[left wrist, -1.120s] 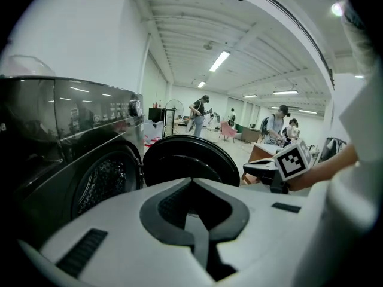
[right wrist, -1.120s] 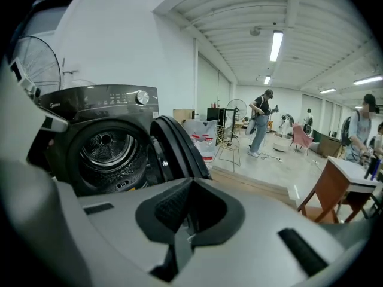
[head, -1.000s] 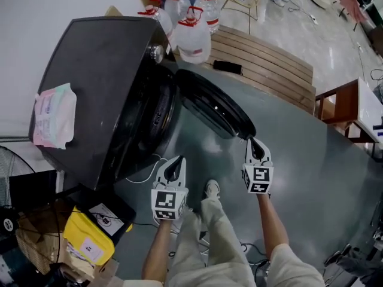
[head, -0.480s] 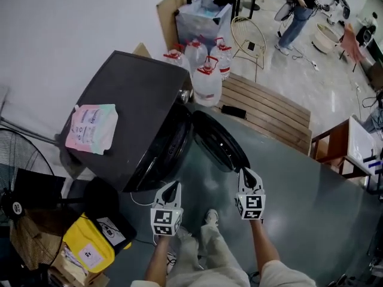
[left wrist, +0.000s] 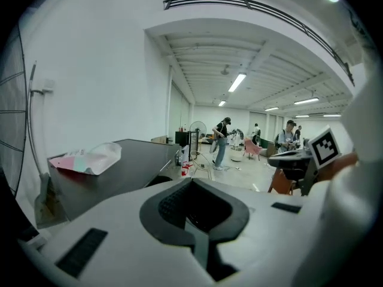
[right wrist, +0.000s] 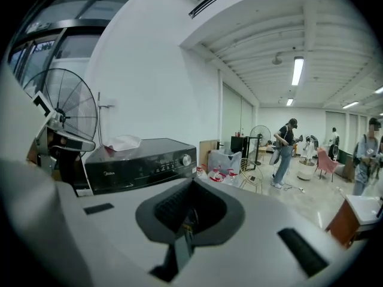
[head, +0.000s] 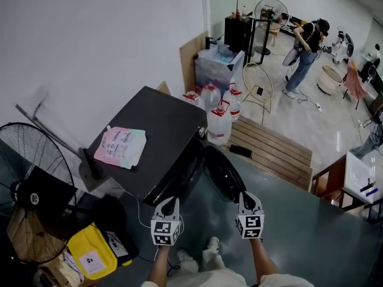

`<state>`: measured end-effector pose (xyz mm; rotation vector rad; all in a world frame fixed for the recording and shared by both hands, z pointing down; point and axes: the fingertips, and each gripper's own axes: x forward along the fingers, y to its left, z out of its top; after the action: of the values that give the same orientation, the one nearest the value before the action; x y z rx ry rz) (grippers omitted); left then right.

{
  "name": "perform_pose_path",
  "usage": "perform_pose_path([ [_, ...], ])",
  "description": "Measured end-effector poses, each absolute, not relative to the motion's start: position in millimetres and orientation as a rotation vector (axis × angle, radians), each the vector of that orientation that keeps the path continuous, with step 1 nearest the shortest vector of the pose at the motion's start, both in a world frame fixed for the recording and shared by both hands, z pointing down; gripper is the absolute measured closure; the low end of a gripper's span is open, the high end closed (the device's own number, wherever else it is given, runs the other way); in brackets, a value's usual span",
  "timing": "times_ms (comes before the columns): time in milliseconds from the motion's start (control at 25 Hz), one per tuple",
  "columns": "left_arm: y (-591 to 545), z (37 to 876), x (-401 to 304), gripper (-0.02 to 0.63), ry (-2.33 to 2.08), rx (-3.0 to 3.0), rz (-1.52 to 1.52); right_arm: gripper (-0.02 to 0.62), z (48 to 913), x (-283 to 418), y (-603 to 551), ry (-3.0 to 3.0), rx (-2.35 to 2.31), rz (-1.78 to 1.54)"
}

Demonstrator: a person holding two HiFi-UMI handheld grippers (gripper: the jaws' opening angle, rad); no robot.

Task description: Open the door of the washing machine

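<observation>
Both claws have lifted back from the door since a second ago: left gripper [head: 169,203] and right gripper [head: 247,197] sit side by side, jaws pressed together, nothing in either. Just beyond, clear of both, the round door [head: 224,175] stands swung wide open off the black washing machine [head: 157,130]. Pastel pouch [head: 121,146] lies on its top; water jugs [head: 219,124] stand behind.

The washing machine [head: 149,136] was black, its door [head: 224,175] a glossier black, and the pouch [head: 121,146] on its top was pastel pink and mint. The left gripper [head: 169,202] and the right gripper [head: 247,197] were white, each bearing black-and-white square markers. The jugs [head: 219,126] were clear with red caps, the bag [head: 93,253] yellow, the slatted bench [head: 272,151] pale brown.
</observation>
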<state>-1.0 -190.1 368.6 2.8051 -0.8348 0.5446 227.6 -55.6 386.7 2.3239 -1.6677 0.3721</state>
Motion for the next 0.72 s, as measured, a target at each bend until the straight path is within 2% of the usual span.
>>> perform_pose_path([
  [440, -174.0, 323.8, -57.9, 0.598, -0.963, 2.81, 0.503, 0.597, 337.8, 171.7, -44.7, -1.783, 2.264, 0.325],
  [720, -166.7, 308.2, -79.4, 0.598, -1.017, 2.816, 0.479, 0.597, 320.3, 165.4, -38.7, -1.802, 2.283, 0.297],
])
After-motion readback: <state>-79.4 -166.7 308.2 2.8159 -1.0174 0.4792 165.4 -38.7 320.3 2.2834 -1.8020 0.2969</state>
